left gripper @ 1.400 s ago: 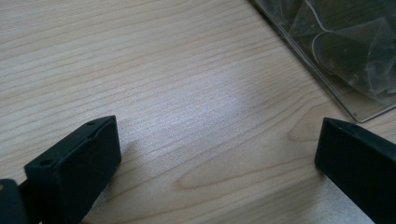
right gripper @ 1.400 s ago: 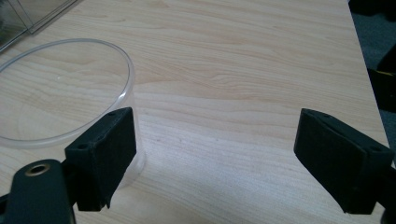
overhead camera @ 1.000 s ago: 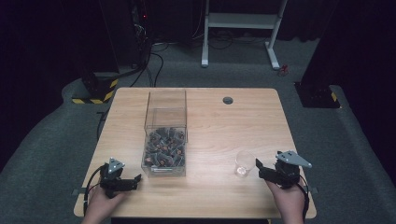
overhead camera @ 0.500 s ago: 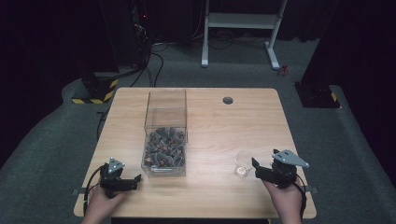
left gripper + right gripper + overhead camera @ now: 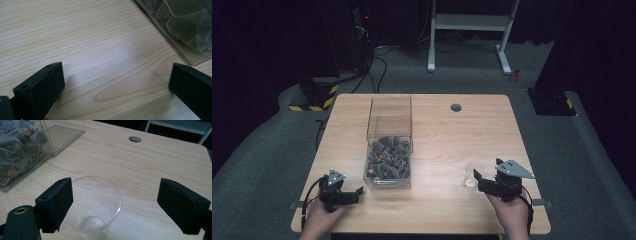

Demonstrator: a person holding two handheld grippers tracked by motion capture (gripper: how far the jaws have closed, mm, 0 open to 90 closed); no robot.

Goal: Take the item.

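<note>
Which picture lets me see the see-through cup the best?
The right gripper view: the clear cup stands upright and empty, close up between the open jaws of the right gripper. In the high view the cup is a small, faint shape just ahead of that gripper. The left gripper view looks at the table instead.

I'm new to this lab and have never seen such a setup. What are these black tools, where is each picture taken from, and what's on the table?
A person sits at a wooden table and holds a hand tool with two black jaws in each hand: the left gripper and the right gripper. One picture looks down from above; the other two come from cameras riding on each gripper, looking along its jaws. On the table stand a clear box holding small packets and an empty clear cup. Both grippers are open and hold nothing. The right one's jaws stand at either side of the cup, seemingly ready to grasp it.
</note>
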